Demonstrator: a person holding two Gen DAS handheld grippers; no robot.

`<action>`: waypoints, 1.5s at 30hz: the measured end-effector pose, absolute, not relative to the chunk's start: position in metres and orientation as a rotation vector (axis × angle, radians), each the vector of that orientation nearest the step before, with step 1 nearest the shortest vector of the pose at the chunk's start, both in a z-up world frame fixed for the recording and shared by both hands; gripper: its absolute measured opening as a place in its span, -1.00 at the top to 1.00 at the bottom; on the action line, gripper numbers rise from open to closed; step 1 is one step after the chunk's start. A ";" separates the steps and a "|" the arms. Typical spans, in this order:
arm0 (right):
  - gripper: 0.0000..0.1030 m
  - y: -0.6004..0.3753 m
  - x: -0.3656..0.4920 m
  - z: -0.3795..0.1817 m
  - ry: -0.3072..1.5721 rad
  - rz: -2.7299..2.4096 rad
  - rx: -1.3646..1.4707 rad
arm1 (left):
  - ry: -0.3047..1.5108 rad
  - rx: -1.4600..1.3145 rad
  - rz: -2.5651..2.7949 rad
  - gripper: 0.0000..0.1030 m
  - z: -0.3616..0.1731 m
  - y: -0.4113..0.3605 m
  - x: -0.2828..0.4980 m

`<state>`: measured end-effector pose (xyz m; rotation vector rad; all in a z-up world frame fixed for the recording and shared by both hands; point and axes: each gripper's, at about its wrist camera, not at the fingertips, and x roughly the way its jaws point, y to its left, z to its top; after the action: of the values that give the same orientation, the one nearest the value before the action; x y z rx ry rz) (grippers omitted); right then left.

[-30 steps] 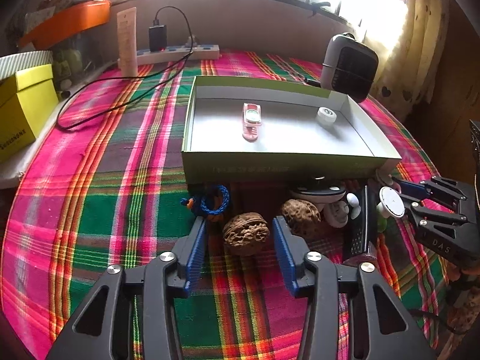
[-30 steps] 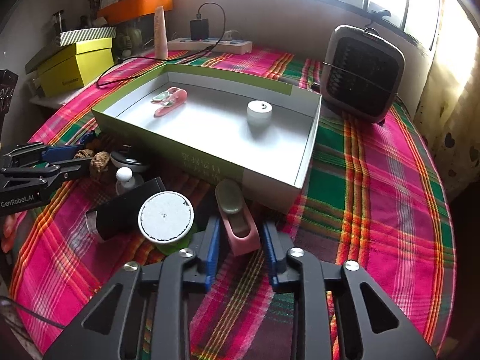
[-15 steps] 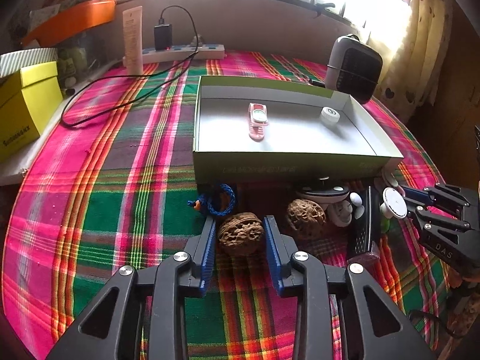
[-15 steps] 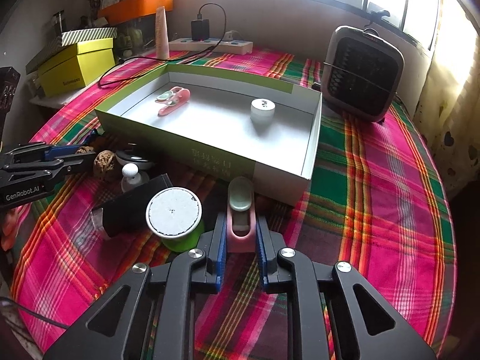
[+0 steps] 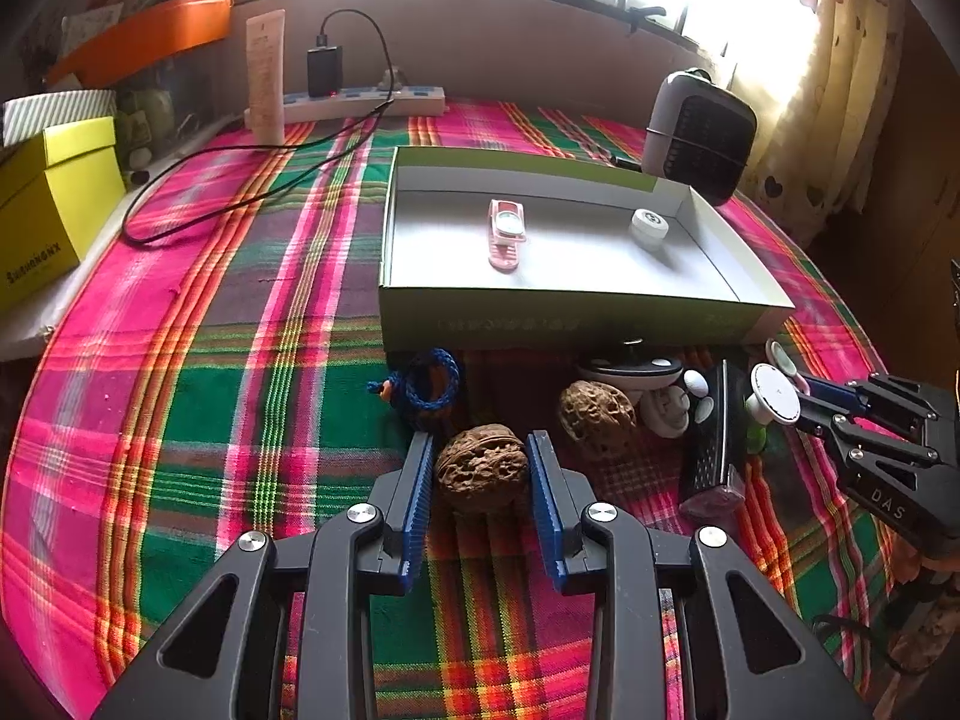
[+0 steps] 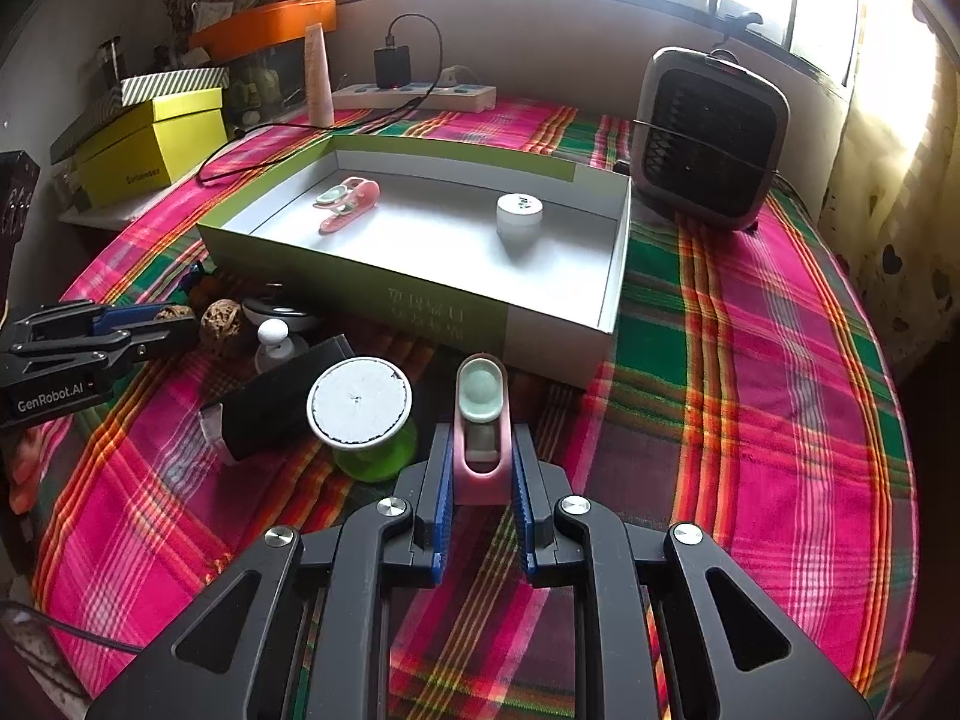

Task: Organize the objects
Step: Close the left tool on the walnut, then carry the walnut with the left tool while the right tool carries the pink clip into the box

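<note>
My left gripper (image 5: 480,462) is shut on a brown walnut (image 5: 480,468), just in front of the green-and-white box (image 5: 564,315). My right gripper (image 6: 480,456) is shut on a pink clip with a pale green pad (image 6: 480,420), near the box's front corner (image 6: 558,336). The box holds a second pink clip (image 5: 506,232) and a small white jar (image 5: 648,227). A second walnut (image 5: 597,417), a blue cord loop (image 5: 429,387), a black case (image 5: 714,438) and a green spool with a white top (image 6: 363,414) lie in front of the box.
A dark fan heater (image 6: 708,138) stands behind the box's right end. A power strip with cable (image 5: 366,99), a yellow box (image 5: 54,210) and an orange tray (image 5: 144,36) line the back and left. Plaid cloth (image 6: 750,360) covers the round table.
Both grippers closed: the left on the walnut, the right on the pink clip. The left gripper has drawn back slightly from the box with the walnut.
</note>
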<state>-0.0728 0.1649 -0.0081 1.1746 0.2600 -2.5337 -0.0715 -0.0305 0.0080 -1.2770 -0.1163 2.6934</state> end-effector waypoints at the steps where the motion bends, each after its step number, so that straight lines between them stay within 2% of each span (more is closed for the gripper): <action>1: 0.65 0.166 -0.073 -0.008 0.255 -2.535 1.174 | -0.116 -1.279 2.694 0.44 0.008 -0.030 -0.071; 26: 0.65 0.172 -0.067 0.021 0.174 -2.564 1.108 | -0.104 -1.185 2.709 0.44 0.040 -0.023 -0.063; 45: 0.65 0.156 -0.103 0.036 0.123 -2.558 1.091 | -0.080 -1.144 2.727 0.44 0.060 -0.020 -0.108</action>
<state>-0.1034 0.1563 0.0359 1.0911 0.1230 -2.5580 -0.1083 -0.0195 0.0605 -1.1438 -0.0804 2.7271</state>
